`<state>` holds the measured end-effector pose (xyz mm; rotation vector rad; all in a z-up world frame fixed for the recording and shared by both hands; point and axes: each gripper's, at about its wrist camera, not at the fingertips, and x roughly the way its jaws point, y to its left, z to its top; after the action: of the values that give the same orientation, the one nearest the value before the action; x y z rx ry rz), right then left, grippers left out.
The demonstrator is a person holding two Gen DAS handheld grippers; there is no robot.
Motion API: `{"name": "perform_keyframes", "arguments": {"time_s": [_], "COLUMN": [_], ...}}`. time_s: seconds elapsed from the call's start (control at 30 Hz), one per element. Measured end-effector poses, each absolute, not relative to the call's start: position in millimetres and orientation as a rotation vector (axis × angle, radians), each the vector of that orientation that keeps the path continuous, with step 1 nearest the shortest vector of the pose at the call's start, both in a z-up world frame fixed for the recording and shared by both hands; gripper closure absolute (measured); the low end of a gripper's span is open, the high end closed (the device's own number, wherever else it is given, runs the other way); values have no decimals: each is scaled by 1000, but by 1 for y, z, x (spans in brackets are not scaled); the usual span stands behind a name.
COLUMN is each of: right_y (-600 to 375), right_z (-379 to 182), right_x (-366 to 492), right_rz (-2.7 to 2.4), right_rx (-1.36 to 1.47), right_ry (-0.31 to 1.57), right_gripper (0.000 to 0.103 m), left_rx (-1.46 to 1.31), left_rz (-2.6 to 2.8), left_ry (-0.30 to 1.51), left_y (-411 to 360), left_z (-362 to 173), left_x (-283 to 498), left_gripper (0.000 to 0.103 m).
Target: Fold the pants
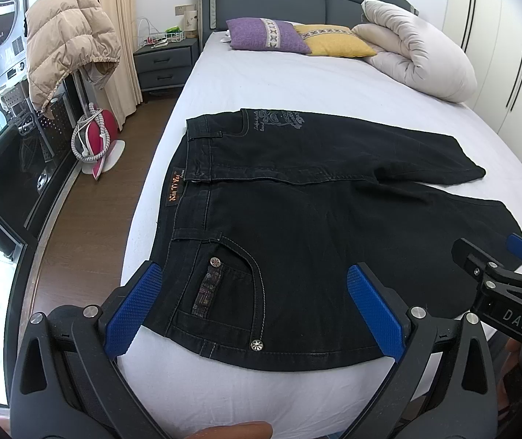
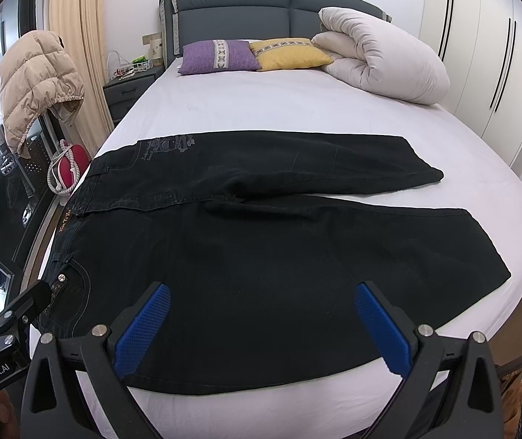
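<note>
Black jeans (image 1: 297,226) (image 2: 261,241) lie flat across the white bed sheet, waistband to the left, both legs spread apart and running right. My left gripper (image 1: 253,307) hovers open over the front pocket at the near waist, blue pads wide apart with nothing held. My right gripper (image 2: 261,323) is open above the near leg's thigh, close to the bed's front edge. The right gripper (image 1: 495,259) shows at the right edge of the left wrist view; the left gripper (image 2: 12,314) shows at the left edge of the right wrist view.
Purple pillow (image 1: 266,34), yellow pillow (image 1: 330,40) and a rolled white duvet (image 1: 418,47) sit at the headboard end. A nightstand (image 1: 162,60), a beige puffer jacket (image 1: 67,40) on a rack and wood floor lie left. White wardrobes (image 2: 491,47) stand right.
</note>
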<state>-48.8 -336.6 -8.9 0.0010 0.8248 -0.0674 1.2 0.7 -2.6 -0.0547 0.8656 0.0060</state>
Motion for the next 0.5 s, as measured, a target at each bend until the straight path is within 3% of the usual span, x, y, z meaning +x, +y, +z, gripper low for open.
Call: {"name": "perform_keyframes", "arguments": {"time_s": [0.5], "right_y": [-331], "right_z": [-16], "right_x": [-53], "right_rz": [-65], "right_rx": [-1], "right_ry": [829], "right_gripper": [0], "left_rx": [-55], "left_rz": [7], "left_ry": [867], "left_y": [2], "left_z": [-4], "left_x": [3], "left_gripper": [0]}}
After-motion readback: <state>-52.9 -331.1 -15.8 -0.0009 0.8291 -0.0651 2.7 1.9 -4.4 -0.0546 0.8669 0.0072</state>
